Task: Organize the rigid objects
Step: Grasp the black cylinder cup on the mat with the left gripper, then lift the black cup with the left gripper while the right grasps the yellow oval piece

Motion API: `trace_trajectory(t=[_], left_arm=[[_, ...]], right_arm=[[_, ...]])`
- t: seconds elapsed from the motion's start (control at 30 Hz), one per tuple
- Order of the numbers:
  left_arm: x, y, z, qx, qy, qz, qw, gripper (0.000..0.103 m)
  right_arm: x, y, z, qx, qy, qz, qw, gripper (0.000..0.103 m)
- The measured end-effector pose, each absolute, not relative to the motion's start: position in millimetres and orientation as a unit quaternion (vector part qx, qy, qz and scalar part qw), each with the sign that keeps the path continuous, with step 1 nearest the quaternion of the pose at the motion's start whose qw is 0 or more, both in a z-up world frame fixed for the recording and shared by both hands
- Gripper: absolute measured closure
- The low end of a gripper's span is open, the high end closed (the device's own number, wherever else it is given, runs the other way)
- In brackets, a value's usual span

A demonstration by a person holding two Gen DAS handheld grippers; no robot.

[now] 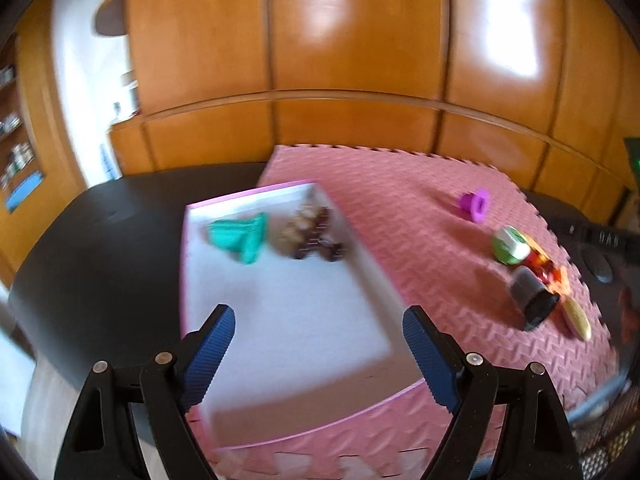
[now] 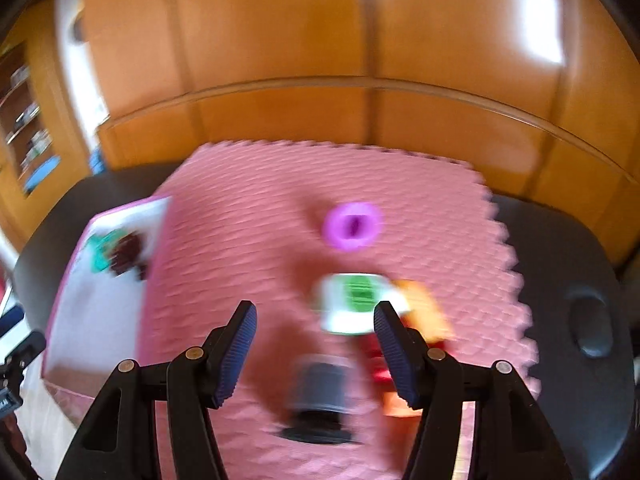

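brown toy (image 1: 310, 232): too smeared inside the white box (image 1: 288, 320) to tell what it is
grey cylinder (image 2: 318, 390): motion-blurred, edges gone

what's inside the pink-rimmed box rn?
The box holds a teal toy and a brown figure at its far end; the remaining floor is bare. Blur hides finer detail, and its near wall hides the strip behind it.

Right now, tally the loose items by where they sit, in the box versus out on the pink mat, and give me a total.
In the box: 2, the teal piece and the brown piece.
On the pink mat: at least 4, the purple piece, green-and-white piece, dark cylinder, and a blurred orange-red cluster counted as one.
Total: at least 6.
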State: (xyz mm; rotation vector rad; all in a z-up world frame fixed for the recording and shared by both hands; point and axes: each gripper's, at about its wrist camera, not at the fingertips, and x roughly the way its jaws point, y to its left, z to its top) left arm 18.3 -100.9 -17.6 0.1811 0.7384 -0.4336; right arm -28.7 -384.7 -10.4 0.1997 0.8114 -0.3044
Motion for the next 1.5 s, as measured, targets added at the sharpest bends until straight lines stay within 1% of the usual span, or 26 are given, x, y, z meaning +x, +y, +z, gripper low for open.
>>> trace_trajectory(t=[0.17,0.37,0.43,0.6,0.8,1.0,1.07,1.13,1.17,1.23,1.27,1.33,1.5], left_arm=[[9,-142,-19,0.117,0.363,-0.269,0.885,0.017],[-2,-200,-30,0.13,0.401,-0.349,0.837,0.017],[-4,-215,-34,0.124,0.417,-0.363,0.824,0.017],[1,-253,-46,0.086,0.471,-0.388,0.788,0.017],[19,-290,-62,0.053,0.514,-0.384,0.765,0.018],[36,-311,-70,0.033,0.538,-0.371,0.756,0.019],[39,-316,-76,0.034,0.545,-0.368,0.753,0.025],[40,-321,-84,0.04,0.557,-0.367,0.744,0.038],[39,-324,-89,0.044,0.562,-0.369,0.739,0.042],[33,-326,-94,0.06,0.557,-0.373,0.739,0.06],[27,-328,-94,0.082,0.541,-0.375,0.748,0.06],[22,-326,-94,0.091,0.527,-0.384,0.753,0.06],[19,-312,-93,0.106,0.51,-0.383,0.763,0.06]], right_arm=[[-70,-456,-15,0.144,0.383,-0.231,0.883,0.041],[-98,-506,-44,0.217,0.384,-0.28,0.853,0.041],[-100,-510,-44,0.235,0.376,-0.273,0.854,0.041],[-96,-504,-46,0.226,0.384,-0.262,0.856,0.041],[-91,-503,-48,0.224,0.383,-0.257,0.858,0.041],[-91,-505,-49,0.234,0.384,-0.255,0.856,0.041],[-91,-506,-49,0.235,0.384,-0.255,0.856,0.041],[-91,-506,-49,0.235,0.384,-0.254,0.856,0.041],[-91,-506,-50,0.235,0.384,-0.253,0.856,0.041],[-90,-506,-50,0.234,0.386,-0.253,0.855,0.041],[-89,-506,-51,0.234,0.388,-0.254,0.855,0.041],[-88,-506,-52,0.233,0.391,-0.253,0.854,0.041],[-86,-506,-57,0.234,0.406,-0.248,0.848,0.041]])
